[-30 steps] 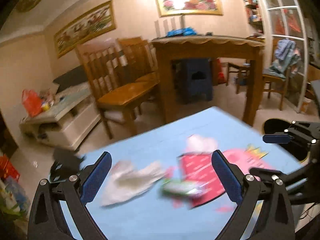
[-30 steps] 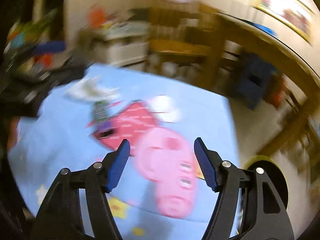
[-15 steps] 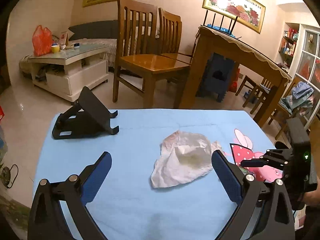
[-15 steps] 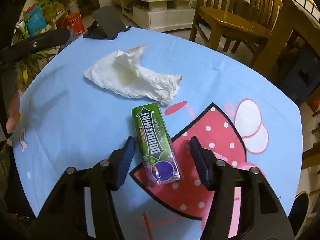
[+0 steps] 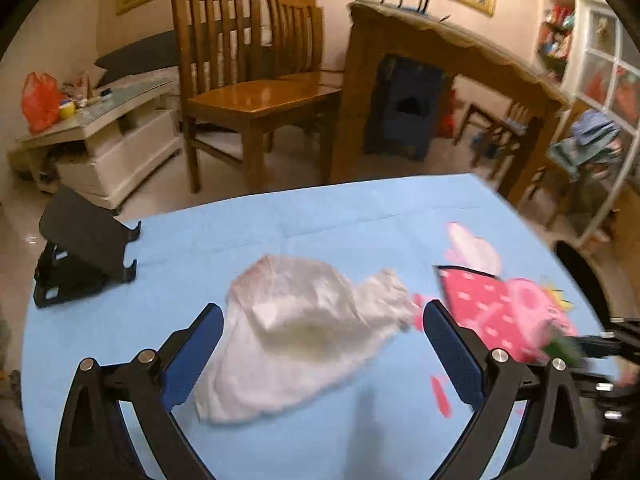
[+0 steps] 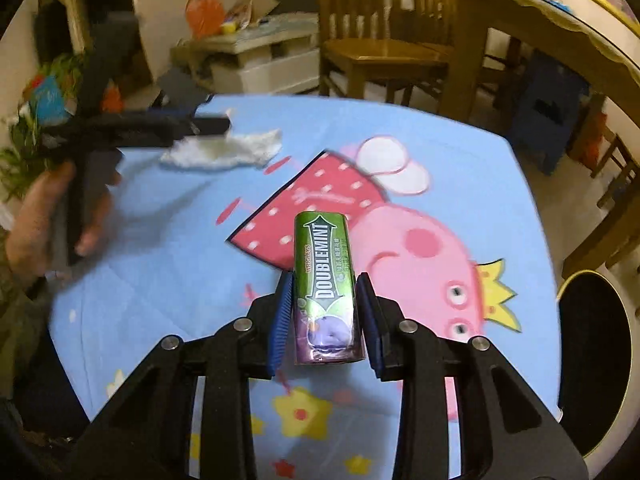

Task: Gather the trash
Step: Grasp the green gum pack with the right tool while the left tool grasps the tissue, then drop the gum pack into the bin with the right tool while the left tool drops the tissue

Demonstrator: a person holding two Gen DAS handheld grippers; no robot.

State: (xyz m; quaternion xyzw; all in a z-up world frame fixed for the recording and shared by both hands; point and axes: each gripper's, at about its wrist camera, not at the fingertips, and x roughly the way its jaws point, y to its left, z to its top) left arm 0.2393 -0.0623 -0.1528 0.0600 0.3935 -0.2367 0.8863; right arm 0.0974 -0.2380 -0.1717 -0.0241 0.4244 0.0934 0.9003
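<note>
A big table with a blue cloth (image 6: 160,264) fills most of the view, and the cloth has a pink cartoon pig (image 6: 424,256) on it. Off the table's right side sits a dark round bin (image 6: 592,360) on the floor. A black stand (image 5: 80,256) sits at the far left corner of the table. A crumpled white tissue (image 5: 304,328) lies on the cloth between the two wide-apart fingers of the left gripper (image 5: 323,354), which is not touching it. A hand (image 6: 44,224) holds that gripper. The right gripper (image 6: 325,316) has just been closing, and its blue pads now squeeze both sides of a green gum pack (image 6: 325,280) over the pig picture.
</note>
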